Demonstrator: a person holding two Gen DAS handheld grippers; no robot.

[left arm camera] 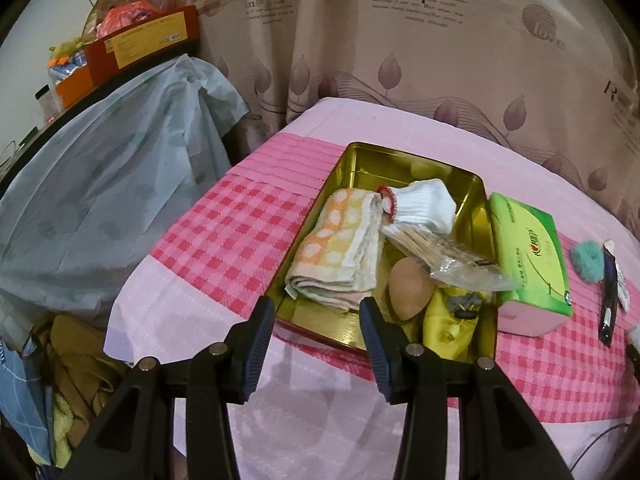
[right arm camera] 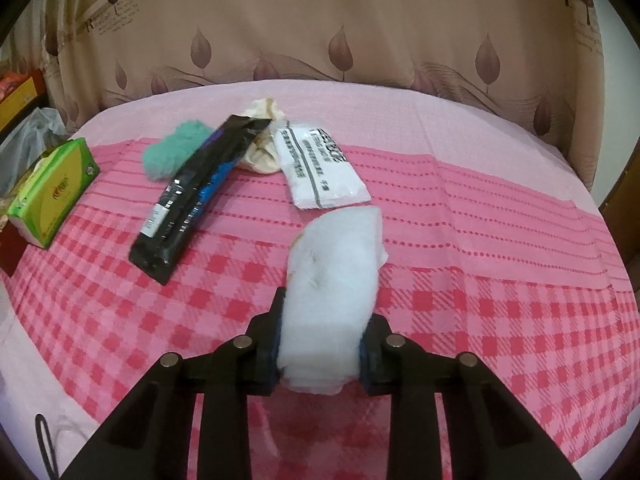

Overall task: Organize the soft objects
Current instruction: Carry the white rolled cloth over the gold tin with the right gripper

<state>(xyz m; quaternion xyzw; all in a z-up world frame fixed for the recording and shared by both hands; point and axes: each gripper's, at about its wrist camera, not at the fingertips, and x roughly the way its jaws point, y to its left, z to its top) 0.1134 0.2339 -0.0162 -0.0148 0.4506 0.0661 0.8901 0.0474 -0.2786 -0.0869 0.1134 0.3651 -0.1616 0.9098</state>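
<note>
An open gold tin [left arm camera: 360,160] lies on the pink checked bedsheet [left arm camera: 224,240]. It holds a folded orange-and-yellow towel [left arm camera: 340,248], white socks [left arm camera: 424,204], a bag of cotton swabs [left arm camera: 444,252], a beige sponge [left arm camera: 408,288] and a yellow item [left arm camera: 444,320]. My left gripper [left arm camera: 316,312] hovers open over the tin's near left corner, nothing between its fingers. My right gripper [right arm camera: 326,320] is shut on a thick white cotton pad [right arm camera: 340,256]. Beyond the pad lie a black packet [right arm camera: 196,196], a teal fluffy ball [right arm camera: 172,152], a white sachet [right arm camera: 324,168] and a cream cloth [right arm camera: 262,152].
A green tissue pack [left arm camera: 528,252] lies against the tin's right side. A leaf-print curtain [left arm camera: 400,40] hangs behind the bed. Left of the bed stand something draped in a pale plastic bag [left arm camera: 120,184], a red box [left arm camera: 148,40] above it, and piled clothes [left arm camera: 80,380] below.
</note>
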